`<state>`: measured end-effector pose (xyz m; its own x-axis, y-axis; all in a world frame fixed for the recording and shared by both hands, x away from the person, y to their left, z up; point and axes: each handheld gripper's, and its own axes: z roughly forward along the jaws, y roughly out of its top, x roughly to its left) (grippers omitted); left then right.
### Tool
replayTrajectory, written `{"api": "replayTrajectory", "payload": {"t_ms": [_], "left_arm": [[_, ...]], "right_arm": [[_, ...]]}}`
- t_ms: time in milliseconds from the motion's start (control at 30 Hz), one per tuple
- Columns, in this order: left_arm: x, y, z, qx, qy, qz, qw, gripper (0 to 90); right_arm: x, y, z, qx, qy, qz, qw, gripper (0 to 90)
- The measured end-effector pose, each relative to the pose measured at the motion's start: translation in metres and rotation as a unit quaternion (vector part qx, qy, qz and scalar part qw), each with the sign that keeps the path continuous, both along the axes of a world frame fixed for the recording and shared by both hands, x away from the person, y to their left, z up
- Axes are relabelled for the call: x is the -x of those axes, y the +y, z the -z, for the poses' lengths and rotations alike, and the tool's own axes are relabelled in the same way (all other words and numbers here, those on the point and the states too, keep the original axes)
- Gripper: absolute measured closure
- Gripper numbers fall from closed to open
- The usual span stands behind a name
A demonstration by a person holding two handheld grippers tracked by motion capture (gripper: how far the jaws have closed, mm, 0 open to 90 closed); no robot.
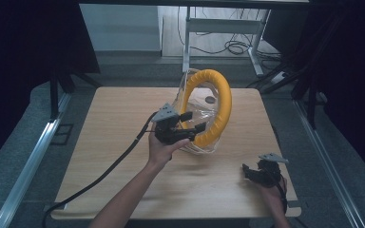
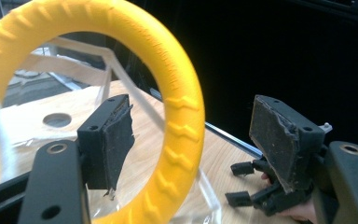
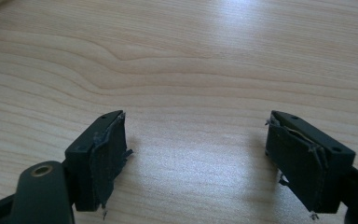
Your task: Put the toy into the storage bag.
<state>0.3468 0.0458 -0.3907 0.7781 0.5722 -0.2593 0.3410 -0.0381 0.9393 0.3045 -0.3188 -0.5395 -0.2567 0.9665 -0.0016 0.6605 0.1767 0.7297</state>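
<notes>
One yellow ring (image 1: 213,105), upright in clear plastic packaging (image 1: 200,102), centre frame on wooden surface (image 1: 123,142). Left gripper (image 1: 190,127) wide, straddling ring's rim, not clamped. Right gripper (image 1: 248,172) wide, empty, lower right. Unpacking apparently barely begun; ring not yet freed.

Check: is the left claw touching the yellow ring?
Apart. In the left gripper view the yellow ring passes between the open jaws of the left claw, with table showing on both sides of it.
</notes>
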Motion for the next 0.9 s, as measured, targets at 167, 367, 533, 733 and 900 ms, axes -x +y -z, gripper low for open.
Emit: {"api": "replayTrajectory", "payload": {"t_ms": [167, 367, 533, 733, 900], "left_arm": [[0.004, 0.020, 0.005, -0.005, 0.011, -0.010, 0.9999, 30.2], [0.010, 0.041, 0.012, -0.010, 0.022, -0.023, 0.9994, 30.5], [0.016, 0.053, 0.020, -0.026, 0.032, -0.028, 0.9988, 30.6], [0.025, 0.073, 0.034, -0.034, 0.049, -0.034, 0.9977, 30.6], [0.029, 0.086, 0.044, -0.043, 0.056, -0.038, 0.9968, 30.7]], "right_arm": [[0.000, 0.000, 0.000, 0.001, 0.000, 0.000, 1.0000, 20.6], [0.000, 0.000, 0.000, 0.001, 0.000, 0.000, 1.0000, 20.6], [0.000, 0.000, 0.000, 0.000, 0.000, 0.000, 1.0000, 20.6], [0.000, 0.000, 0.000, -0.001, 0.000, 0.000, 1.0000, 20.6], [0.000, 0.000, 0.000, 0.000, 0.000, 0.001, 1.0000, 20.6]]}}
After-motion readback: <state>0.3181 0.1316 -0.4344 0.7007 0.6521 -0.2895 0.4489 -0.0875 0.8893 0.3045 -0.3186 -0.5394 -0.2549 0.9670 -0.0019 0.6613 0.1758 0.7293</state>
